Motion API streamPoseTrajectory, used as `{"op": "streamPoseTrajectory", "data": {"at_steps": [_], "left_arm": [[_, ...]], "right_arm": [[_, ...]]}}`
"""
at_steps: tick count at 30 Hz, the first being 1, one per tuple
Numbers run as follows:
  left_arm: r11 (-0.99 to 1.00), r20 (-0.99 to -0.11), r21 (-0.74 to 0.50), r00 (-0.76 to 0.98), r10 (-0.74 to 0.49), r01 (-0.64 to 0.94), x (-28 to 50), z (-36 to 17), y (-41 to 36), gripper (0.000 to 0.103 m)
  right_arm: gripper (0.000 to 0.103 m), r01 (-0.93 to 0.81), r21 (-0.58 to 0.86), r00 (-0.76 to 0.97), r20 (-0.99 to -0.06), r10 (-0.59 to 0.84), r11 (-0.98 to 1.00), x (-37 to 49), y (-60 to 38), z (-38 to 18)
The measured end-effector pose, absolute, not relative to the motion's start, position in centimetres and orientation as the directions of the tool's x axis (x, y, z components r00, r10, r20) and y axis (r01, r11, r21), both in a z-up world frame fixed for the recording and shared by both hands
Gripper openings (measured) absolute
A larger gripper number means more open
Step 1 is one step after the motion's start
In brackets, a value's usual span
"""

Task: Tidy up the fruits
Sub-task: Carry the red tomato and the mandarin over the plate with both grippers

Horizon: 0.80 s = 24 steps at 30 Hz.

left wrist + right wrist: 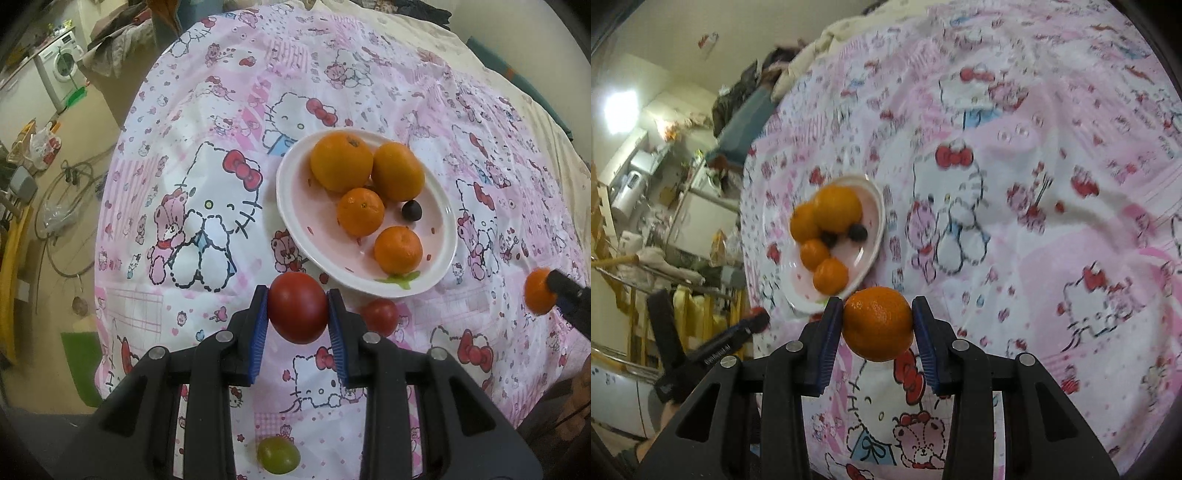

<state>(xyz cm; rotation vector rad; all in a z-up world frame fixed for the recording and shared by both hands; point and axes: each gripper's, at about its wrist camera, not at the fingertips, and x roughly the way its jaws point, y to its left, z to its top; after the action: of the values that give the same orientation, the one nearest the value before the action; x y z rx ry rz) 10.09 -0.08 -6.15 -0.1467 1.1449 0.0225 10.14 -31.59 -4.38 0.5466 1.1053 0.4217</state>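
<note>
A white oval plate (295,214) on the pink cartoon cloth holds several oranges (341,162) and a dark plum (411,210). My left gripper (297,308) is shut on a red tomato (297,306), just in front of the plate's near rim. A smaller tomato (379,316) and a green grape (277,456) lie on the cloth near it. My right gripper (877,325) is shut on a mandarin (878,323) to the right of the plate (877,218); it also shows in the left wrist view (539,291).
The pink cloth (207,122) covers a bed-like surface whose left edge drops to a cluttered floor with a washing machine (61,68) and cables. The left gripper shows in the right wrist view (713,343) at lower left.
</note>
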Motion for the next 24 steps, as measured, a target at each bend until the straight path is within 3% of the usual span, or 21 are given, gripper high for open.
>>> {"op": "streamPoseTrajectory", "data": {"at_steps": [12,24], "left_arm": [[0.99,-0.877,-0.124,0.475,-0.076,-0.072,10.1,-3.9,0.2,0.027],[0.993,-0.864,-0.118,0.494,-0.091,-0.023,14.4,-2.0,1.1,0.027]], "right_arm": [[0.04,-0.096,0.65,0.475,-0.635,0.609,0.754,11.3,-33.1,-1.1],[0.04,-0.166,0.647,0.444,-0.625,0.642,0.744,16.0,-30.6,0.0]]}}
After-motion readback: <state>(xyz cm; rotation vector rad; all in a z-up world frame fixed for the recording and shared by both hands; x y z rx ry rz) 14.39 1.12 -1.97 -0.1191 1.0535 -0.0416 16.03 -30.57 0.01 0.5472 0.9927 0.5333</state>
